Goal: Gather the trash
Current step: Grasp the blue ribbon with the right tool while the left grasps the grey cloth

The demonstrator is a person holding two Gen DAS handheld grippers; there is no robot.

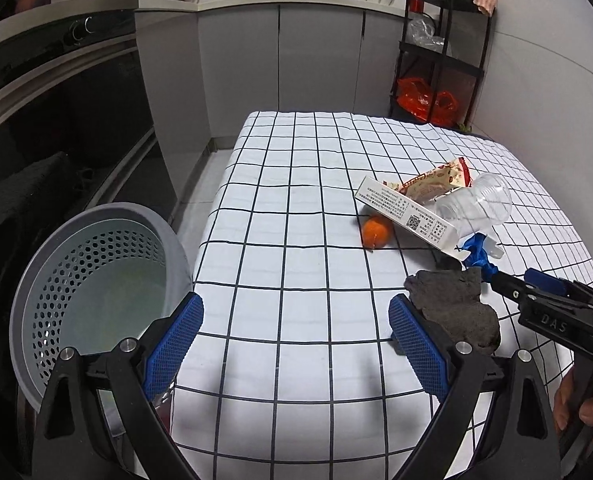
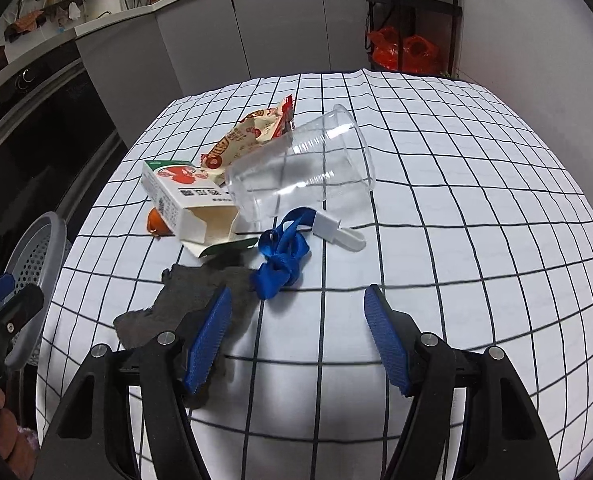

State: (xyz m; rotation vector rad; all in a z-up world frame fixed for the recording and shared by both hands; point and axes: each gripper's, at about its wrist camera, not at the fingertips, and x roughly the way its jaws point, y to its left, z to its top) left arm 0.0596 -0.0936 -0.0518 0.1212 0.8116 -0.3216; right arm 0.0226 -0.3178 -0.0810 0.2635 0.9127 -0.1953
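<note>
- The left gripper (image 1: pixel 296 320) is hovering over the near left part of the table (image 1: pixel 304 152), which is wearing a white cloth with a black grid; its blue pads are standing wide apart with nothing between them.
- The right gripper (image 2: pixel 298 312) is hanging over the near edge too, its pads spread apart and empty, with only cloth showing between them.
- A grey perforated bin (image 1: pixel 96 264) is sitting off the table's left edge, below the cloth, its mouth facing up.
- The trash is lying in a loose heap toward the table's right side: an open white carton (image 2: pixel 184 200) is lying on its side, a clear plastic cup (image 2: pixel 300 164) is lying tipped over just beside it, and a red-and-cream snack wrapper (image 2: pixel 252 136) is lying behind both.
- An orange fruit (image 1: pixel 374 232) is peeking out beside the carton, on the side nearer the left edge.
- A blue ribbon (image 2: pixel 280 256) with a white tag is lying just nearer than the cup.
- A dark grey rag (image 2: pixel 192 292) is lying nearest the near edge, partly under the right gripper's left finger.
</note>
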